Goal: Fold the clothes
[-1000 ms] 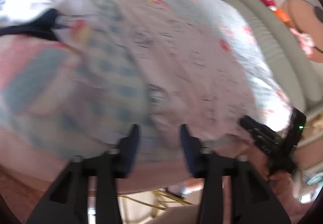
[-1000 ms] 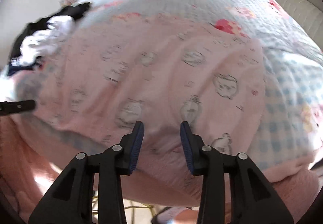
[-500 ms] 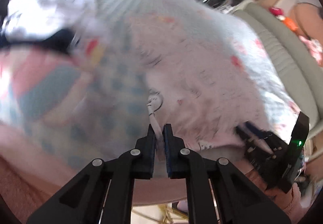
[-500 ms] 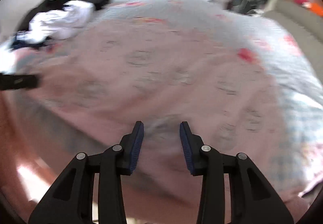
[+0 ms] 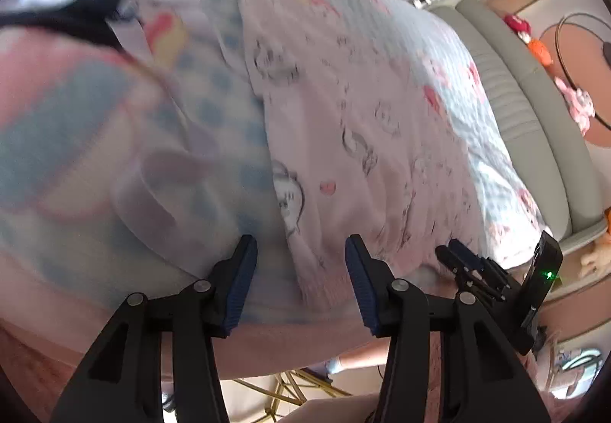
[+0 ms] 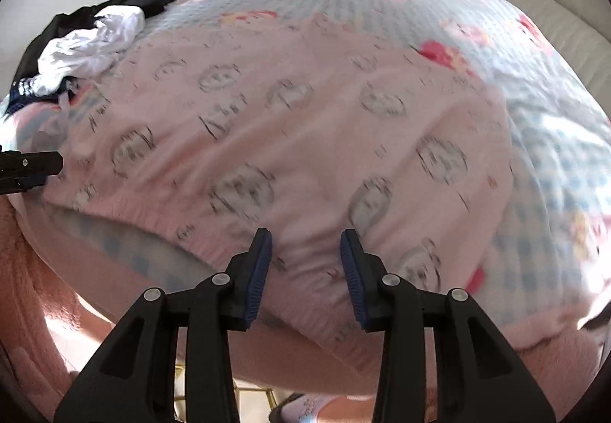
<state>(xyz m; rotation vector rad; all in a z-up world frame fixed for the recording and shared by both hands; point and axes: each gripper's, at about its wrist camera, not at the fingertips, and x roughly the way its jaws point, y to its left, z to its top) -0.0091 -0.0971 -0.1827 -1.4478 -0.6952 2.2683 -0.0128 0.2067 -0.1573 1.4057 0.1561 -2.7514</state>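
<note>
A pink garment printed with grey cartoon faces (image 6: 305, 140) lies spread flat on the bed, its ribbed hem toward me. In the left wrist view the same pink garment (image 5: 355, 125) shows its left edge running down the middle. My left gripper (image 5: 298, 266) stands open over that edge near the hem, nothing between its fingers. My right gripper (image 6: 305, 262) is open just above the hem's middle, also holding nothing. The right gripper's tips (image 5: 469, 266) appear at the hem on the right of the left wrist view.
A blue-and-white checked bedspread (image 6: 550, 171) with pink prints covers the bed. A heap of white and black clothes (image 6: 88, 45) lies at the far left corner. A grey padded headboard (image 5: 534, 117) runs along the right. A pink fleece edge (image 6: 23, 270) hangs at the near side.
My left gripper was shut half a second ago and now stands open; the garment's left edge lies flat. The right gripper stayed open and settled over the hem.
</note>
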